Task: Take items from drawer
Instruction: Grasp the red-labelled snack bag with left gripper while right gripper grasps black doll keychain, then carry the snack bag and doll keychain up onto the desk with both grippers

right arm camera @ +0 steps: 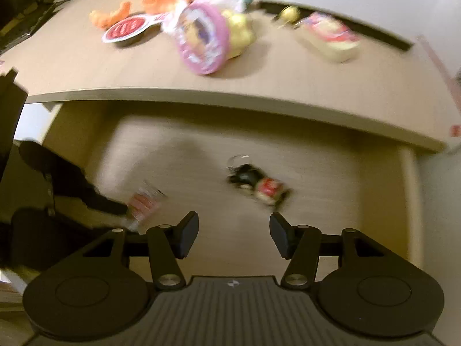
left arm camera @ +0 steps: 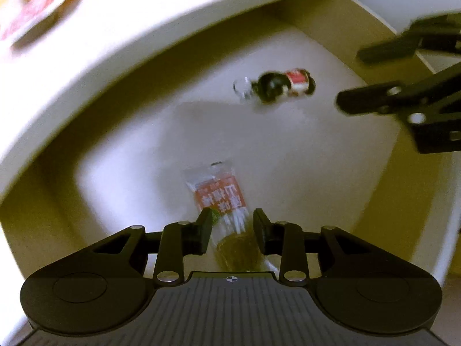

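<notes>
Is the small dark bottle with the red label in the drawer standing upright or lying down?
Lying down. The small bottle rests on its side on the drawer floor, its label facing up.

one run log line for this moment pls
drawer: open | left tongs: open around noodle packet | right tongs: open, empty, above small bottle | desk: snacks on top

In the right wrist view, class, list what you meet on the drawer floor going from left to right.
Left gripper → clear packet with red label → small dark bottle with red label.
</notes>
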`<state>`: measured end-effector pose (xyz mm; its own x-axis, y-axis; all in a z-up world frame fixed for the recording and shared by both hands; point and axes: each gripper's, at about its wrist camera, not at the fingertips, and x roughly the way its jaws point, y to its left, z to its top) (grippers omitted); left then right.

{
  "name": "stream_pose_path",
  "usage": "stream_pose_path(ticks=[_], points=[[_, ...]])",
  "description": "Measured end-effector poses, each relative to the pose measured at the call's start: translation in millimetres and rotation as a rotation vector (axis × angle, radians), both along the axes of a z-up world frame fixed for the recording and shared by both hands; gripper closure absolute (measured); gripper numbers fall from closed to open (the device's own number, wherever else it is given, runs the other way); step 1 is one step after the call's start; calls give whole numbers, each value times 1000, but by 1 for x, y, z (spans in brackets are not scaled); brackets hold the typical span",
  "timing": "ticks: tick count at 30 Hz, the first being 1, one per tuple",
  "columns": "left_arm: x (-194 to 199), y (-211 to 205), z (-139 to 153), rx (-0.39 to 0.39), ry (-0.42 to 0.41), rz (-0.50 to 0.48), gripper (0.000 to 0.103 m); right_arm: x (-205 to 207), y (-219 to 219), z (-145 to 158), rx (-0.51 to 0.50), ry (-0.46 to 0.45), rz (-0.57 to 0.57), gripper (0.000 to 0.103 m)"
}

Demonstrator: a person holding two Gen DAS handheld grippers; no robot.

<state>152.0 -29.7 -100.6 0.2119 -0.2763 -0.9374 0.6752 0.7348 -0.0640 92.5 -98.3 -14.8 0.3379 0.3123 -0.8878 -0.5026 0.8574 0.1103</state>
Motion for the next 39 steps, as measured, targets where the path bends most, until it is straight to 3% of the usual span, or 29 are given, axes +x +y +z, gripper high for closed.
stream_pose_path(ticks=[3, 6, 7, 9, 15, 19, 24, 26, 28, 31, 36, 39], points=[[4, 1, -1, -10, -82, -15, 73, -17, -1, -2, -53, -159, 3, 23], [12, 6, 5, -49, -106, 33, 76, -17, -4, -10, -62, -128, 16, 23], [13, 7, 7, -48, -110, 41, 76, -18, 1, -28, -63, -110, 14, 23], [13, 7, 8, -28, -90, 51, 73, -14, 2, -32, -78, -93, 26, 23], [15, 5, -3, 51, -52, 97, 59, -4, 27, -52, -143, -88, 260, 24], [15, 9, -6, 33, -41, 141, 58, 17, 41, -68, -191, -105, 316, 32], [19, 18, -4, -28, -2, 178, 47, 46, 53, -97, -180, -43, 321, 43], [19, 20, -3, -36, 3, 191, 50, 51, 54, -103, -177, -17, 328, 50], [19, 20, -1, -7, -14, 215, 63, 55, 53, -105, -147, 7, 320, 58], [21, 22, 0, -10, 10, 247, 64, 54, 54, -105, -137, 22, 313, 69], [17, 28, 3, -55, 63, 249, 67, 40, 56, -97, -134, 47, 326, 71], [9, 35, 14, -86, 45, 230, 68, 26, 52, -81, -107, 32, 324, 71]])
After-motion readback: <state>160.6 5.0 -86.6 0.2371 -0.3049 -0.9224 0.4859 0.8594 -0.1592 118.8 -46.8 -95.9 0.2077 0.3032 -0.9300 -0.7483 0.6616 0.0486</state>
